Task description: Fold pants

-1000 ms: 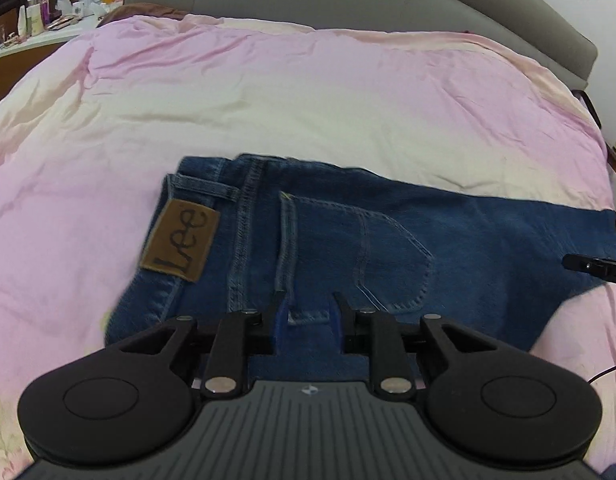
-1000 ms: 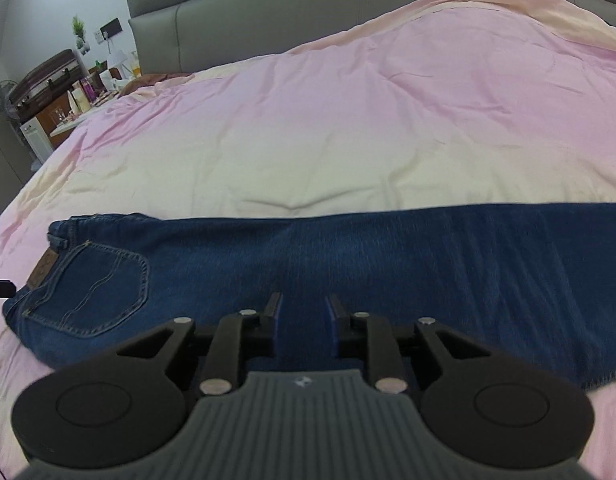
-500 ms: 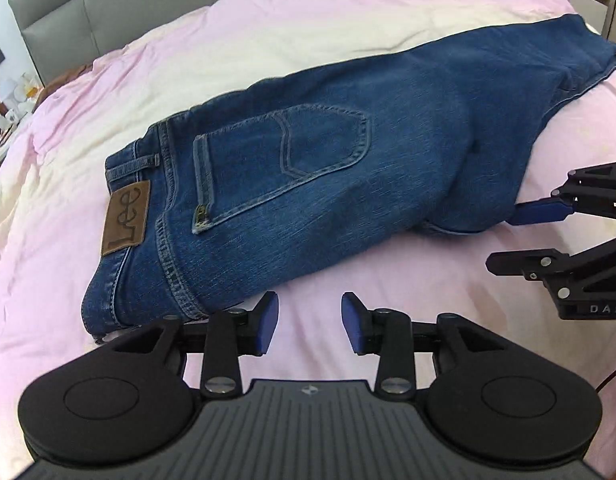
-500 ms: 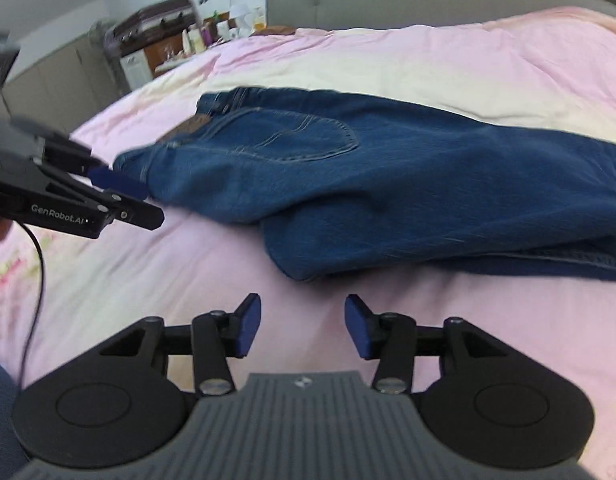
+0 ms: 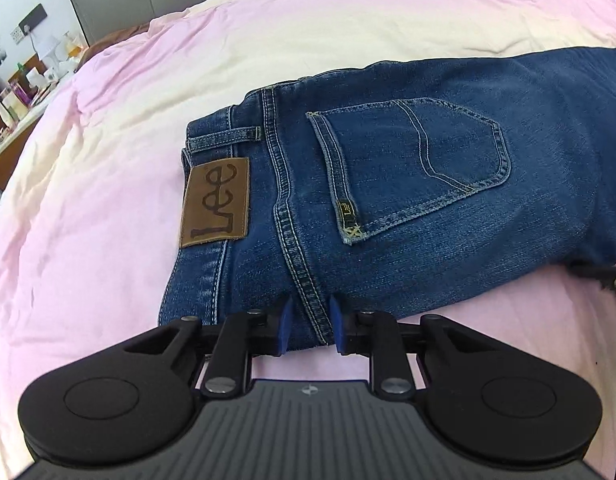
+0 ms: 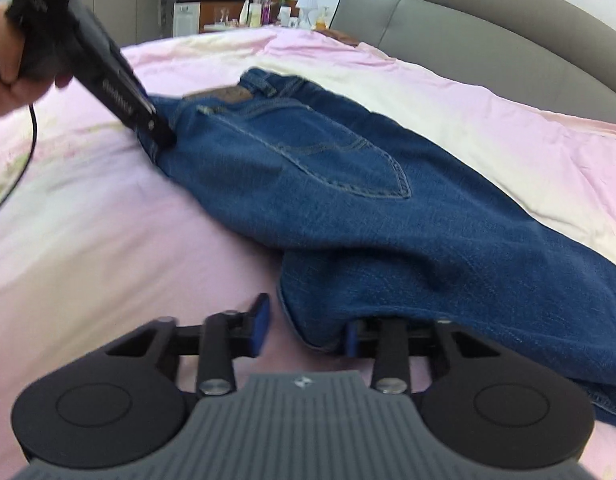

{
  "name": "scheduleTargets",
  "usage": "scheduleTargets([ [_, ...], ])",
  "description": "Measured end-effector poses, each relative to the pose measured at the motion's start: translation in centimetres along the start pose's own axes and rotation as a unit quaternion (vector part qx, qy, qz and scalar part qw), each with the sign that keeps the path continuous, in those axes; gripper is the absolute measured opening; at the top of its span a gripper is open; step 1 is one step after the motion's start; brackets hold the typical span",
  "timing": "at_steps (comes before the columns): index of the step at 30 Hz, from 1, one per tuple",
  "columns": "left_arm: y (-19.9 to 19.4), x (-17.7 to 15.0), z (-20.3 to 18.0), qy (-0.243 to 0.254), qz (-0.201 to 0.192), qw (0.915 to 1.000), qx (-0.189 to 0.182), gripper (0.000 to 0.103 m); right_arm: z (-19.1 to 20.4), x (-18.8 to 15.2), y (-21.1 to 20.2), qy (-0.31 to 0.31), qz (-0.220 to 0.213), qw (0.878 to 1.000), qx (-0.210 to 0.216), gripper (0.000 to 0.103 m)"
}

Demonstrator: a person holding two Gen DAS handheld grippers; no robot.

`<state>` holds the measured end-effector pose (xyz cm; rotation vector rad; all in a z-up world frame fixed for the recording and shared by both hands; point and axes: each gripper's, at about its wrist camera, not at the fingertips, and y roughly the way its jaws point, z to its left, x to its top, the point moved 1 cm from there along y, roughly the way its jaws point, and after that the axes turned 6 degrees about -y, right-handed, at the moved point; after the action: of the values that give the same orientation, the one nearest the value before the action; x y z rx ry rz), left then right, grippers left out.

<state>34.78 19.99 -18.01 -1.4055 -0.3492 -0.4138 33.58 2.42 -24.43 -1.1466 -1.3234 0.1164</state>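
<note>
Closest in, the left gripper (image 5: 311, 330) has just been closing. Its blue pads now pinch the near edge of the jeans (image 5: 407, 200), right on the seat seam, with denim filling the gap between them. In the right wrist view, the right gripper (image 6: 304, 332) has just been closing too, and a rounded fold of denim sits between its jaws. Its left pad stands clear of the cloth, though, with a strip of pink bedcover (image 5: 108, 200) showing beside it, so no pinch is made there yet. The jeans lie flat on the bedcover, directly ahead of both tongs. Their long axis runs crosswise, with the waistband and leather patch (image 5: 216, 204) to the left and the back pocket (image 5: 419, 160) facing up. The legs stream off to the right. The left hand (image 6: 12, 52) works the waist end, and the right gripper is nearer the thigh fold. Any lift probably turns on both ends rising together along that line. The hems are cut off at the right edge. The right gripper's far pad is half buried under fabric, and motion blur makes it impossible to tell how many layers it has. Far back are the grey headboard (image 6: 467, 40) and a cluttered side table (image 6: 268, 8).
</note>
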Motion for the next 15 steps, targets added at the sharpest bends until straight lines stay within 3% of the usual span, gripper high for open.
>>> scheduleTargets([
  [2,0.2,0.1,0.0,0.009,0.005,0.9999,0.010,0.021,-0.7,-0.3,-1.0,0.010,-0.003,1.000,0.004,0.004],
  [6,0.6,0.6,0.9,0.002,0.016,0.9998,0.010,0.022,-0.9,0.3,-3.5,-0.030,-0.009,0.999,0.030,0.002],
  [11,0.5,0.3,1.2,0.007,0.038,0.9992,0.008,0.023,-0.4,-1.9,-1.8,-0.054,0.046,0.996,0.052,0.003],
  [12,0.3,0.1,1.3,0.014,0.041,0.9989,0.019,0.014,-0.6,-2.1,-1.5,-0.038,0.053,0.996,0.057,0.003],
  [13,0.3,-0.2,1.6,0.027,0.045,0.9965,0.065,0.006,-0.7,-2.3,-1.4,-0.029,0.055,0.996,0.058,0.004],
  [14,0.2,-0.6,2.2,0.035,0.044,0.9949,0.084,0.006,-0.9,-2.5,-1.6,-0.022,0.056,0.997,0.058,0.005],
  [15,-0.2,-0.9,3.0,0.020,0.045,0.9964,0.069,0.006,-1.2,-2.7,-1.9,-0.014,0.059,0.997,0.057,0.005],
])
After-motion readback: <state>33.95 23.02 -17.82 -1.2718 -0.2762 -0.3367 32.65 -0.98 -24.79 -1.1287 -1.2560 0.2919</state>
